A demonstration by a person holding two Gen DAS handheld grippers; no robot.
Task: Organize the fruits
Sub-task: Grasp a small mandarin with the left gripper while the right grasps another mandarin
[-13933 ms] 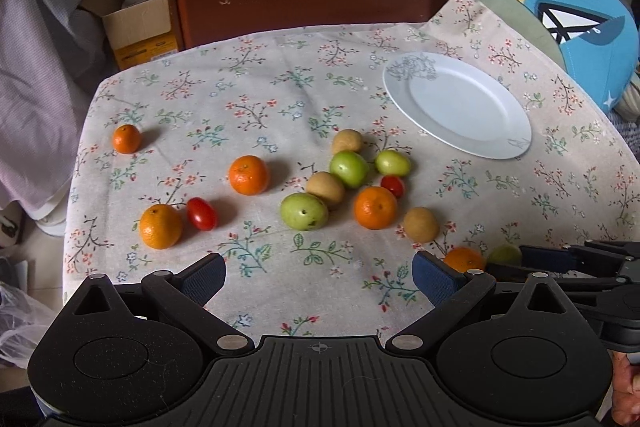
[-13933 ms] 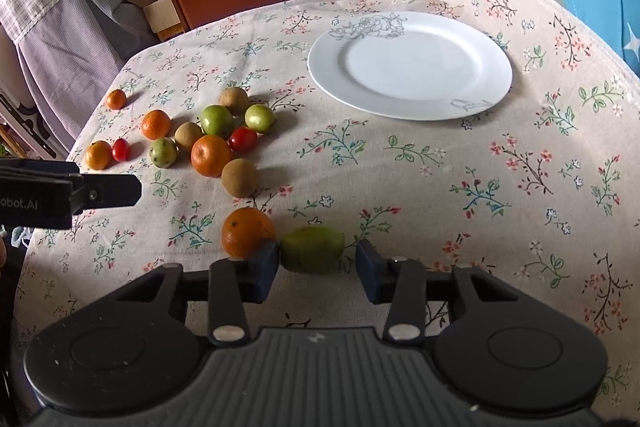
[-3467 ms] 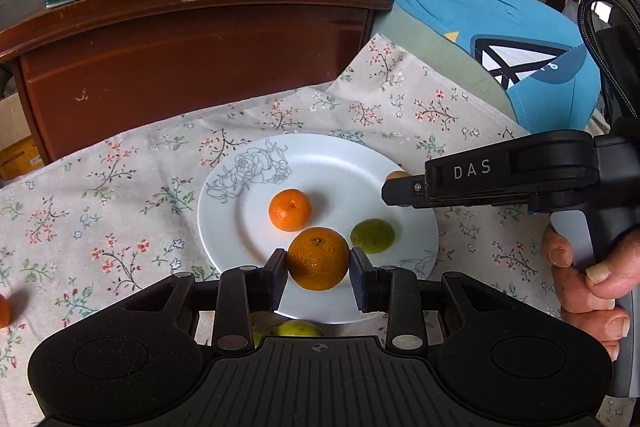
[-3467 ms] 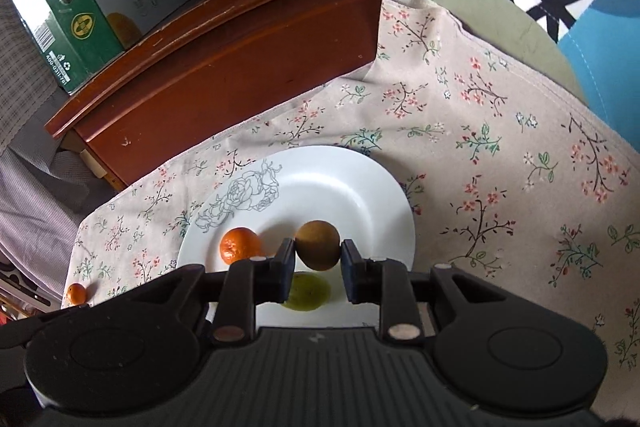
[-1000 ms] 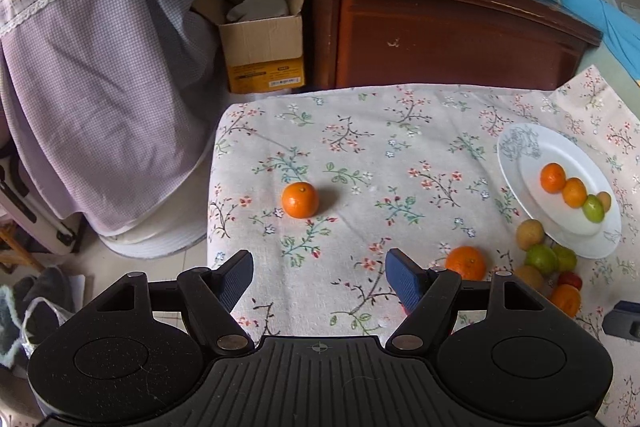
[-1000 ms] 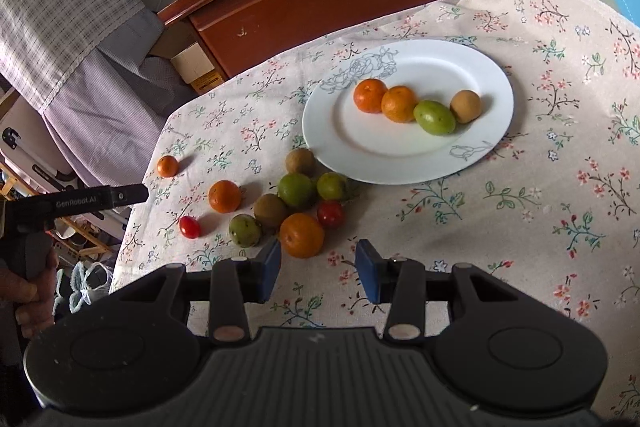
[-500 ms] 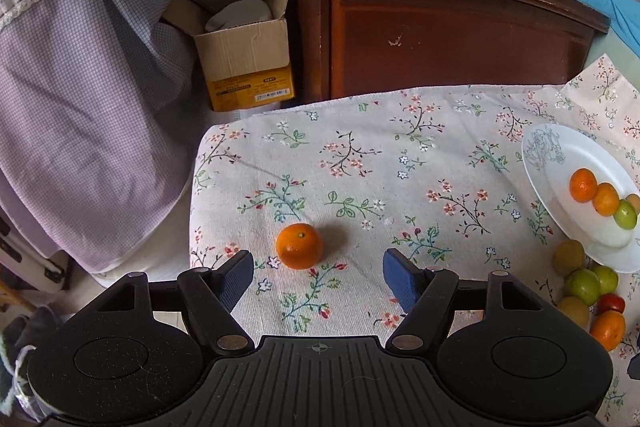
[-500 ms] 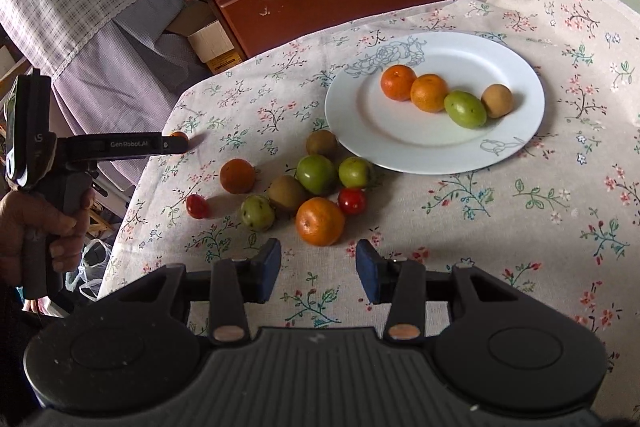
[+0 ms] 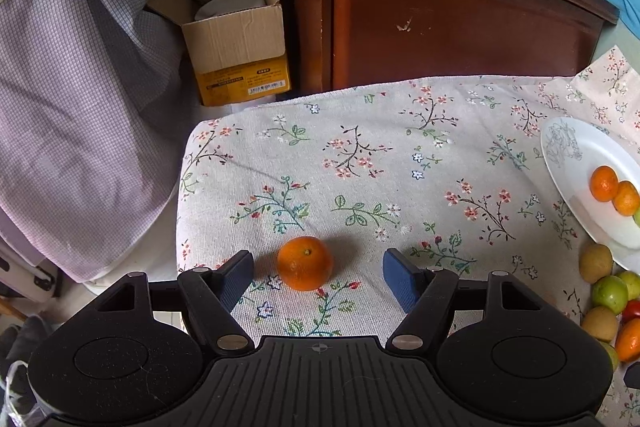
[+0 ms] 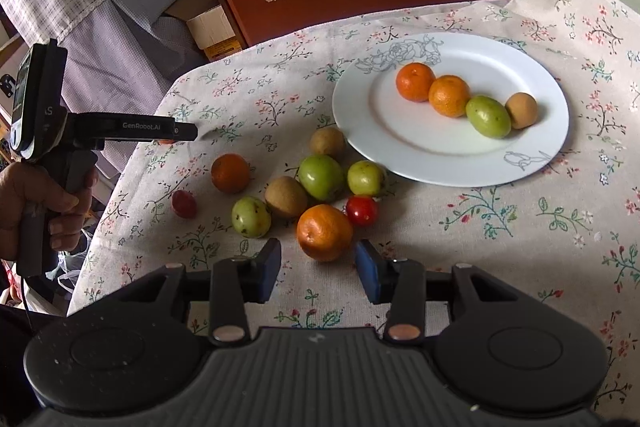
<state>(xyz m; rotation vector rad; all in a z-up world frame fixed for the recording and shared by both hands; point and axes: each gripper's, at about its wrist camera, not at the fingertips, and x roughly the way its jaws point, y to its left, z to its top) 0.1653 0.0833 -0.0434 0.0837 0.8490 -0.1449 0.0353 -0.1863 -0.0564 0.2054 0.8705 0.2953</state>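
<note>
On counter, left tongs (image 9: 318,277) gape wide around lone orange (image 9: 305,263), untouched; right tongs (image 10: 318,269) part-open, empty, before another orange (image 10: 325,232). Plate (image 10: 532,163) at 1 o'clock. Step: pickup. Next: close, lift.

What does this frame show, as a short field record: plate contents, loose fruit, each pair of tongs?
plate: two oranges, one green fruit, one brown fruit, in a row
loose fruit: cluster on the tablecloth beside the plate, plus a lone orange near the far corner
left tongs: open, straddling the lone orange, not touching
right tongs: open, just short of the nearest cluster orange
</note>
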